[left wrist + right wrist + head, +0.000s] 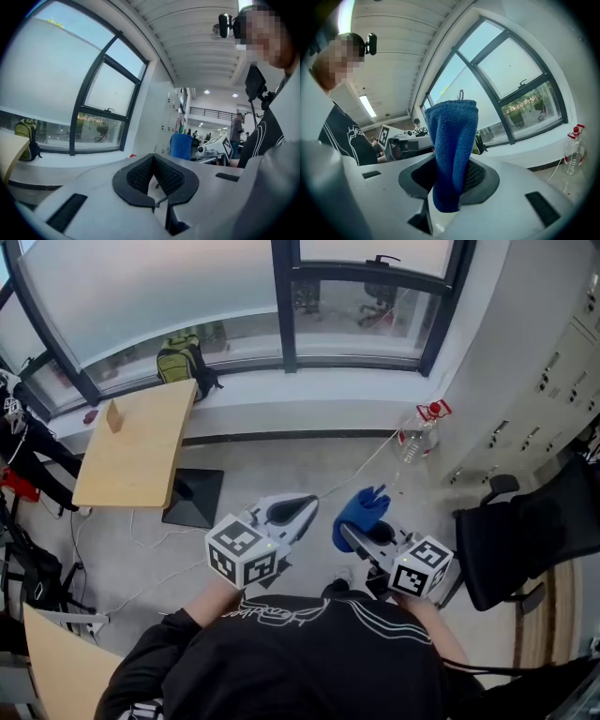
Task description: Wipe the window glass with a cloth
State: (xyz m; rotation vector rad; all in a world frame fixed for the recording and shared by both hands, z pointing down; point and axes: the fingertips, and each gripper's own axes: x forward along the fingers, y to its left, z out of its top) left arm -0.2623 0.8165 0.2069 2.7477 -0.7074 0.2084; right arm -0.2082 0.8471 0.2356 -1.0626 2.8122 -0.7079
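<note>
- Two grippers hover short of the window glass (141, 296); my right gripper (359, 538) clamps the blue cloth (362, 508) upright, ready for wiping.
- My left gripper (291, 512), seemingly closed, carries nothing.

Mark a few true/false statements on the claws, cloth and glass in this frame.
1. The right claw grips a blue cloth. True.
2. The left claw holds the bottle. False: it is shut and empty; the bottle stands on the floor.
3. The cloth touches the glass. False: it is held clear of the glass, over the floor.
4. A backpack sits by the glass next to the table. True.
</note>
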